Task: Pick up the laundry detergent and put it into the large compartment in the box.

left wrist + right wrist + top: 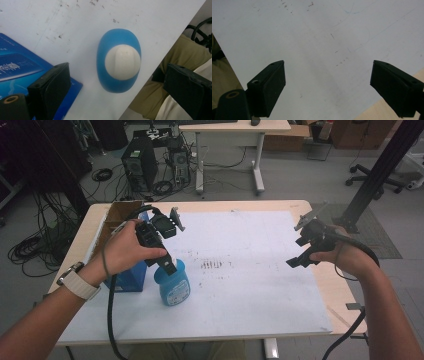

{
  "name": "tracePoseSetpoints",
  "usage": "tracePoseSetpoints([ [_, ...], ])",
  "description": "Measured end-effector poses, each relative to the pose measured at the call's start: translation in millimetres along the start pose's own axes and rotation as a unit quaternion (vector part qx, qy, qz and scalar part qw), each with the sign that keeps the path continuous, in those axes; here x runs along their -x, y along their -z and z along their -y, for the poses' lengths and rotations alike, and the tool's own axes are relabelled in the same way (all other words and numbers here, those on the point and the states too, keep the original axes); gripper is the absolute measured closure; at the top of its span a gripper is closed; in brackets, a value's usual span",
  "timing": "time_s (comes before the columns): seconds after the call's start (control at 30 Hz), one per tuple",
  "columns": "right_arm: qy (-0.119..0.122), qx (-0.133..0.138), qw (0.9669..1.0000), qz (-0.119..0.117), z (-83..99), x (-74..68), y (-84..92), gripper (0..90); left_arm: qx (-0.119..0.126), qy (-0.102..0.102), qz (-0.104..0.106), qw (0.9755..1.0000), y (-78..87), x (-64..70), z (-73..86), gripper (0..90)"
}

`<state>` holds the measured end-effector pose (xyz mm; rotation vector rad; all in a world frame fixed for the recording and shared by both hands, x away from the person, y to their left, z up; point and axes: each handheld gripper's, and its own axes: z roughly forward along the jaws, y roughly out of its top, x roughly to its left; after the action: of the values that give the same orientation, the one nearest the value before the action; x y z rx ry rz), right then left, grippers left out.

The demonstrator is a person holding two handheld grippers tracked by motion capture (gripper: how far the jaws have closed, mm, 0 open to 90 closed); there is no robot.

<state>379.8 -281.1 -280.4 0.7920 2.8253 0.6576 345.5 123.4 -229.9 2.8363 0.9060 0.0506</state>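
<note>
A squat blue plastic bottle with a rounded white cap [121, 61] stands upright on the white sheet [250, 285] covering the counter, toward its near left part, just beside a flat blue printed box [127, 279] lying to its left. The left hand-held gripper [169, 265] hangs directly above the bottle, pointing down, its jaws spread wide on either side of the cap and grasping nothing. The right hand-held gripper [300, 259] is held well apart over the sheet's right part, its jaws also wide open and empty. A brown cardboard box [117, 215] sits at the counter's far left corner.
</note>
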Motion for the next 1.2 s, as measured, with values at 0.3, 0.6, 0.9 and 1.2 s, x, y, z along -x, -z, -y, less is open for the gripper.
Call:
tracePoseSetpoints([
  [0.3, -0.001, -0.001, 1.0000, -0.002, 0.9, -0.3, -1.9, 12.8, -0.004, -0.007, -0.003, 1.0000, -12.9, 1.6, -0.9, 7.8],
  [0.6, -0.003, -0.001, 1.0000, -0.001, 1.9, -0.1, -1.8, 12.8, -0.004, -0.014, 0.000, 0.9999, -22.9, 4.6, -2.6, 8.0],
  [0.9, -0.001, -0.002, 1.0000, -0.003, 1.8, -0.2, -3.5, 12.8, -0.005, -0.013, -0.004, 0.9999, -32.4, 4.4, -2.4, 7.9],
  [1.2, -0.001, -0.002, 1.0000, -0.004, 0.4, -0.4, -4.4, 12.8, -0.006, -0.015, -0.004, 0.9999, -40.8, 5.3, -3.8, 8.2],
])
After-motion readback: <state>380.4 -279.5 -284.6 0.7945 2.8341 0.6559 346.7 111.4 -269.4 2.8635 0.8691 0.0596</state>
